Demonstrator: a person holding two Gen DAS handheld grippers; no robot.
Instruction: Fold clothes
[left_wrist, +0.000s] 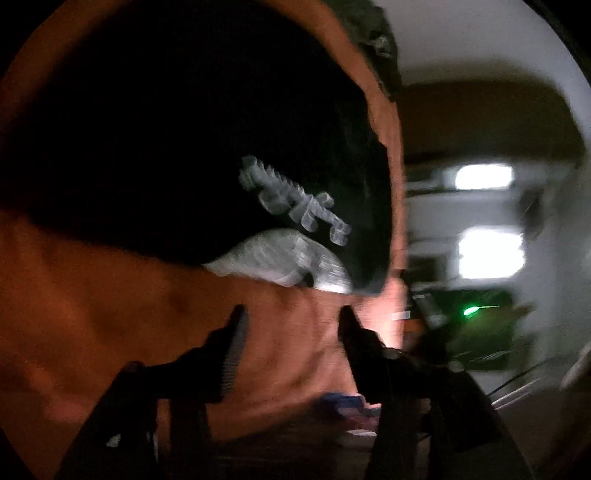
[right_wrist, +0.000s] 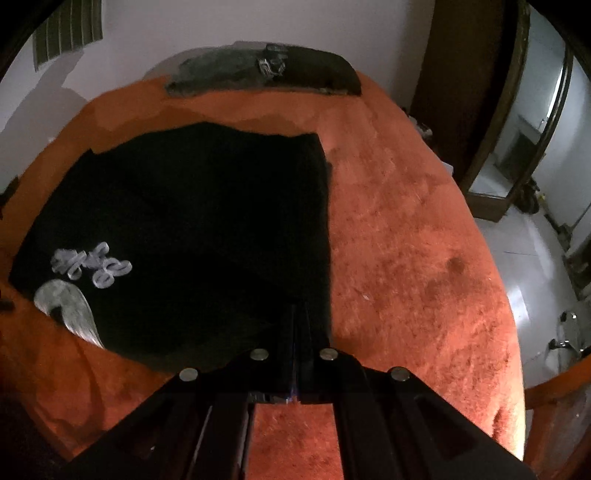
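A black garment (right_wrist: 203, 221) with a white print (right_wrist: 92, 264) lies spread flat on an orange blanket (right_wrist: 406, 240). My right gripper (right_wrist: 299, 314) is shut, its tips over the garment's near right corner; dark on dark hides whether cloth is pinched. In the blurred left wrist view the same black garment (left_wrist: 166, 147) and its white print (left_wrist: 291, 199) fill the upper left. My left gripper (left_wrist: 291, 321) stands open just short of the garment's edge, with only the orange blanket (left_wrist: 110, 314) showing between its fingers.
A folded dark green garment (right_wrist: 258, 70) lies at the blanket's far edge. Right of the bed are a brown wooden frame (right_wrist: 517, 147) and pale floor tiles (right_wrist: 535, 277). Bright windows (left_wrist: 487, 251) and a green light (left_wrist: 469, 312) show past the bed edge.
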